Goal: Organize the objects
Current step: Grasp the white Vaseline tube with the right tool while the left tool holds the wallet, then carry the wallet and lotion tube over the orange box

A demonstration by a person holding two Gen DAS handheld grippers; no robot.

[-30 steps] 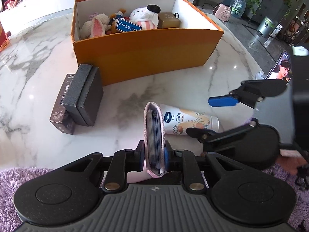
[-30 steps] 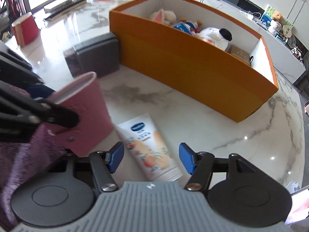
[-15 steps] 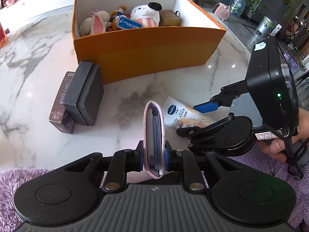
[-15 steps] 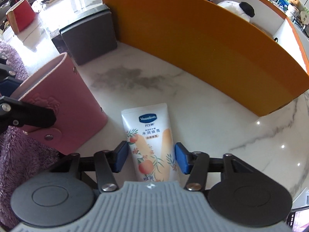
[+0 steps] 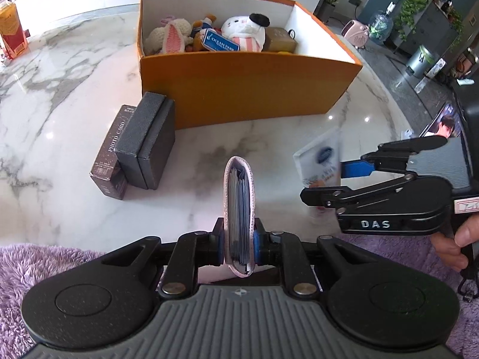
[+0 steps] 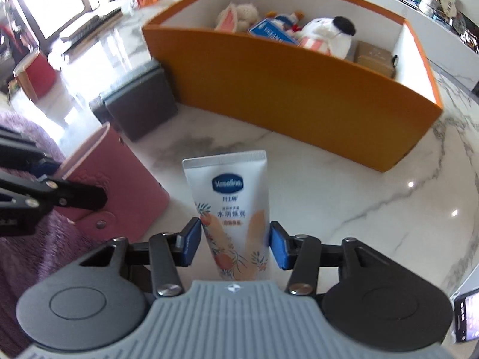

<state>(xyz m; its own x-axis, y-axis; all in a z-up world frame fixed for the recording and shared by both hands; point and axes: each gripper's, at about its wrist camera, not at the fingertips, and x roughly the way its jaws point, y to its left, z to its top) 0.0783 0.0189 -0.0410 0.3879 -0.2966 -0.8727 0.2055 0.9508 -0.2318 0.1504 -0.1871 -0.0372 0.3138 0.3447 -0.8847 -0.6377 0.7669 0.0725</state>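
Marble table (image 5: 60, 125), left tool (image 5: 238, 240) clamping pink wallet (image 5: 238, 206), right tool (image 6: 234, 240) gripping Vaseline tube (image 6: 232, 206)

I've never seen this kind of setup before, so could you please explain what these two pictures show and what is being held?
No robot here: a person holds a two-finger gripper in each hand, each with a camera looking along its fingers. One picture is the left gripper's view; it is shut on a pink card holder. The other is the right gripper's view; it holds a Vaseline tube lifted off the marble table. On the table stand an orange box of plush toys and dark boxes beside it.
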